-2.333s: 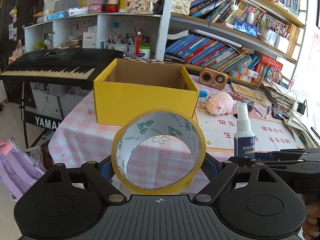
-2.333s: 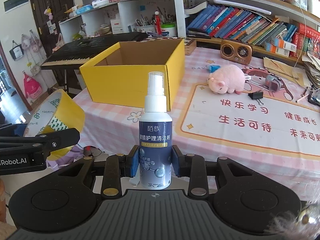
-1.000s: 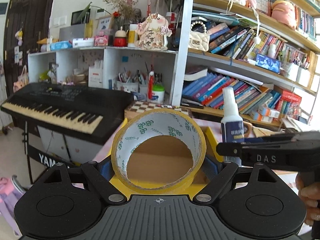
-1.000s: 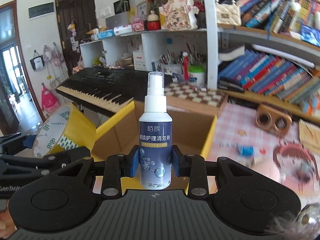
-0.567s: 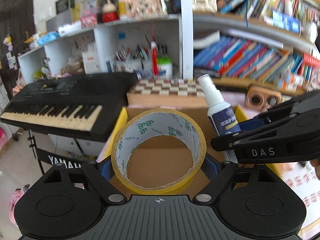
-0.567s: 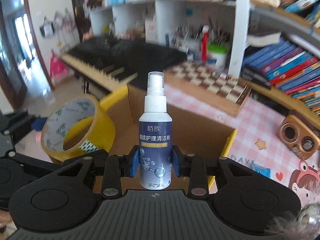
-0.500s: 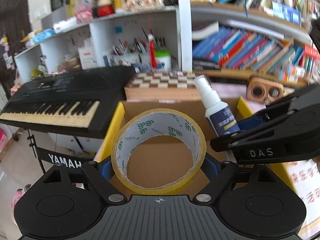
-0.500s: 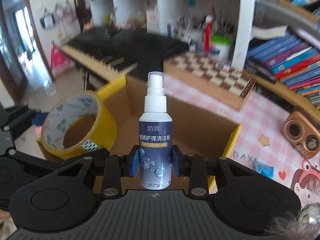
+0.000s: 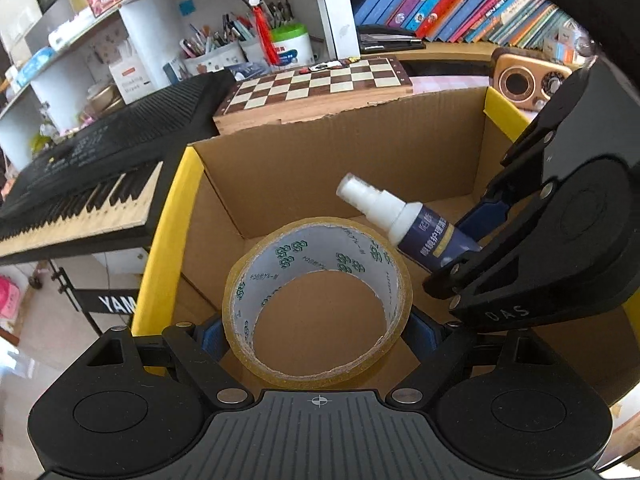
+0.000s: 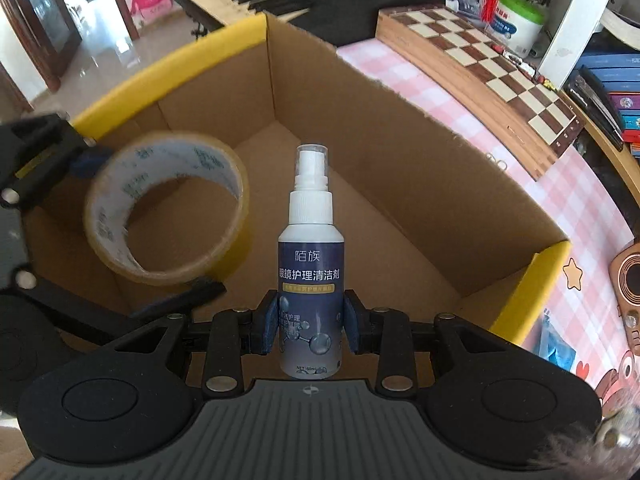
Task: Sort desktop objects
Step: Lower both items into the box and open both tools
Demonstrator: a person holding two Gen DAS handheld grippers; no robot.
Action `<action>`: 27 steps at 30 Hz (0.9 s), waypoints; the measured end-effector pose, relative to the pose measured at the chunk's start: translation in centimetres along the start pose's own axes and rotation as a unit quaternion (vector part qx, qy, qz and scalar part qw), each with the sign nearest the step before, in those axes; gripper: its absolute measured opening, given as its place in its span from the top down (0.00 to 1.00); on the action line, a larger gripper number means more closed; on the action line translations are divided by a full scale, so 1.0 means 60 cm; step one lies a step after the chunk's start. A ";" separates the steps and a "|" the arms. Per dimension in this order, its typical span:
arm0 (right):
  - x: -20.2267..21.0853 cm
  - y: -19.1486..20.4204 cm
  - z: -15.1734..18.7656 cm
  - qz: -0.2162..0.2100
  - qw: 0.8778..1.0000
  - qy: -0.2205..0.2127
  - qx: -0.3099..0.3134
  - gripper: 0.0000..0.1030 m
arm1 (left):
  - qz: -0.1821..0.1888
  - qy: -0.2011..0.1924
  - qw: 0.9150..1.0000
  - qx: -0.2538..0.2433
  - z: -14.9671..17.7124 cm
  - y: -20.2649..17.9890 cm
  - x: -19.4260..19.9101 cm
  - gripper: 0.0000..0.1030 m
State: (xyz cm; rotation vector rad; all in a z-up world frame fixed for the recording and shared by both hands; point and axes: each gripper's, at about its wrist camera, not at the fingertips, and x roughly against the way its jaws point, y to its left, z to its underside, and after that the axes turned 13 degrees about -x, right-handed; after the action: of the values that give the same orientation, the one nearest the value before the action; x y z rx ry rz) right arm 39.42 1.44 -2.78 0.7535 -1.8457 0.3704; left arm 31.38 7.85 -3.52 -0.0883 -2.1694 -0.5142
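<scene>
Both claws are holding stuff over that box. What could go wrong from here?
The left gripper with the yellow tape roll and the right gripper with the white-capped blue spray bottle share the yellow cardboard box; they might bump. Dropped, the roll could roll and the bottle tip.

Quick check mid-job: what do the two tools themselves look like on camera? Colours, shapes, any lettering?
Both are matte black. The left tool has a ribbed base with a small crosshair mark, round discs on either side, silver rivets at the joints and blue pads. The right tool is built the same way; from the left view its side reads "DAS". No cables or sleeves show.
</scene>
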 end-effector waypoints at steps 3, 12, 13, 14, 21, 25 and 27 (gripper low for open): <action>-0.011 -0.001 0.000 -0.001 1.000 0.009 -0.002 0.70 | 0.002 0.003 1.000 -0.004 0.000 0.002 -0.002 0.15; -0.011 -0.009 -0.004 0.001 1.000 0.001 -0.013 0.68 | -0.012 0.005 1.000 -0.009 -0.005 0.001 -0.004 0.10; -0.008 -0.011 -0.003 0.000 1.000 -0.003 -0.014 0.68 | -0.016 0.004 1.000 -0.009 -0.005 0.000 -0.002 0.08; -0.005 -0.012 -0.001 0.001 1.000 -0.009 -0.015 0.68 | -0.019 0.003 1.000 -0.010 -0.005 0.000 -0.002 0.07; 0.039 -0.018 0.001 -0.002 0.996 -0.073 -0.041 0.65 | -0.024 -0.012 1.000 -0.006 0.003 -0.003 0.018 0.07; 0.081 -0.026 0.013 -0.007 0.989 -0.127 -0.072 0.64 | -0.029 -0.040 0.999 0.004 0.002 0.000 0.052 0.06; 0.107 -0.033 0.023 -0.008 0.984 -0.157 -0.088 0.61 | -0.034 -0.059 0.998 0.013 0.000 0.002 0.070 0.04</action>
State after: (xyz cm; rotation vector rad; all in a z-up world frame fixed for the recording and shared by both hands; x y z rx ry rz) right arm 38.16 -2.93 2.33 0.7360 -2.1331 0.0774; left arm 28.83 7.46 -0.22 -0.0317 -2.2994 -0.5303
